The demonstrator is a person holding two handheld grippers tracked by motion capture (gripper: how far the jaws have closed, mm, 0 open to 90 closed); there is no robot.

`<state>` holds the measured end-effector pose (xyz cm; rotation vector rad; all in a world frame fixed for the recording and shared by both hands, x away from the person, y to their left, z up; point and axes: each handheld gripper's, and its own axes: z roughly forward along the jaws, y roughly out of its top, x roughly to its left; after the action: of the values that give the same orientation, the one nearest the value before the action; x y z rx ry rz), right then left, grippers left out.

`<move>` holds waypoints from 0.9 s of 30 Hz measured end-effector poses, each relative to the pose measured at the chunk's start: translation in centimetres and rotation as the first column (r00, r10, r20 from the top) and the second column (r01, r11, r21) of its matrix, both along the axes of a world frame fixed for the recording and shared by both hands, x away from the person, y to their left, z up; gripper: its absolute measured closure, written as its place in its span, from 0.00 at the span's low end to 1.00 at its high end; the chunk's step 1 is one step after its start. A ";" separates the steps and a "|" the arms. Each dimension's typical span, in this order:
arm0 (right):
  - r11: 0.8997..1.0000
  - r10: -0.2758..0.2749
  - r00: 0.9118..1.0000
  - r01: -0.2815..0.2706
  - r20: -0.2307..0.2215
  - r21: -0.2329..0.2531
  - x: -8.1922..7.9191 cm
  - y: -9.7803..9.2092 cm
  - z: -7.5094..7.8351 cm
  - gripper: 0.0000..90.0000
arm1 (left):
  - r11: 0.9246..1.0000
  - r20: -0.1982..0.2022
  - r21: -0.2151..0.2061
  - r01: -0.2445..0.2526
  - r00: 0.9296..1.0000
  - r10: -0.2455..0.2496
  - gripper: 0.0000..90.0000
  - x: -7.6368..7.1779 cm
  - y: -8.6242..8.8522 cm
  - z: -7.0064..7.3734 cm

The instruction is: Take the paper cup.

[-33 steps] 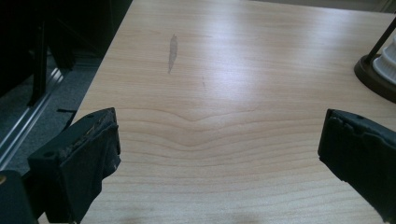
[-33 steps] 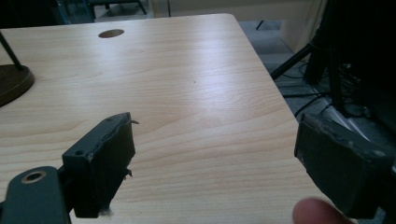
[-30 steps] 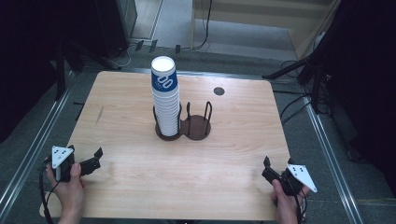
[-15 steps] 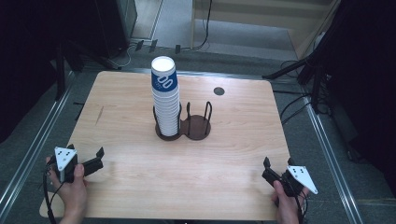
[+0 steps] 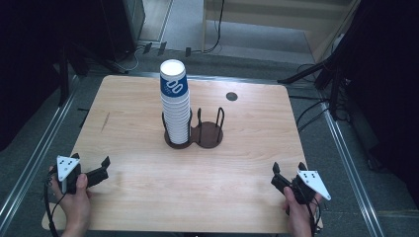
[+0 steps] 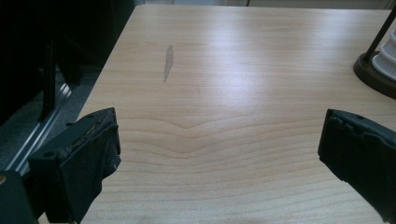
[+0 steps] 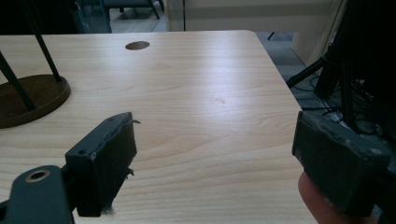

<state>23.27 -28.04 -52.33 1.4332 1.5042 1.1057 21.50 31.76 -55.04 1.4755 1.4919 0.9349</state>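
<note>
On the table in the high view, the cups stood in the holder at the middle, well apart from my left gripper and right gripper. In each gripper view, my jaws were spread wide, grasping nothing.

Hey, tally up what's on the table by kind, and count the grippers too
Stack of paper cups: 1 stack; single cups too tightly nested to count
Dark two-ring cup holder: 1
Grippers: 2, the left gripper and the right gripper, both open and empty
Total: 4
</note>
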 end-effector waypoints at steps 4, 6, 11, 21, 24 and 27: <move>0.999 0.028 1.000 -0.028 0.011 -0.035 0.2 1.3 0.6 0.15 | 1.000 -0.004 -0.002 0.005 1.000 -0.005 0.00 0.0 0.1 0.0; 0.998 0.032 0.999 -0.032 0.010 -0.059 0.3 1.7 0.9 0.15 | 1.000 -0.002 -0.004 0.009 1.000 -0.009 0.00 0.0 0.1 0.0; 0.996 0.041 0.999 -0.041 -0.002 -0.076 0.6 2.6 1.5 0.15 | 1.000 0.002 -0.010 0.026 1.000 -0.026 0.00 -0.1 0.2 0.0; 0.995 0.078 0.997 -0.077 0.010 -0.061 1.4 3.6 3.1 0.15 | 1.000 -0.012 -0.004 0.017 1.000 -0.017 0.00 0.1 0.0 0.0; 0.993 0.095 0.995 -0.094 0.009 -0.068 1.7 4.2 3.6 0.15 | 1.000 -0.014 0.004 0.012 1.000 -0.012 0.00 0.2 0.0 0.0; 0.992 0.105 0.994 -0.105 0.002 -0.067 2.0 4.7 4.1 0.15 | 1.000 -0.014 0.011 -0.008 1.000 0.008 0.00 0.2 -0.1 0.0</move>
<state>25.31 -23.31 -48.25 1.3173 1.6131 1.1104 21.66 31.66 -55.04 1.4882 1.5062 0.9407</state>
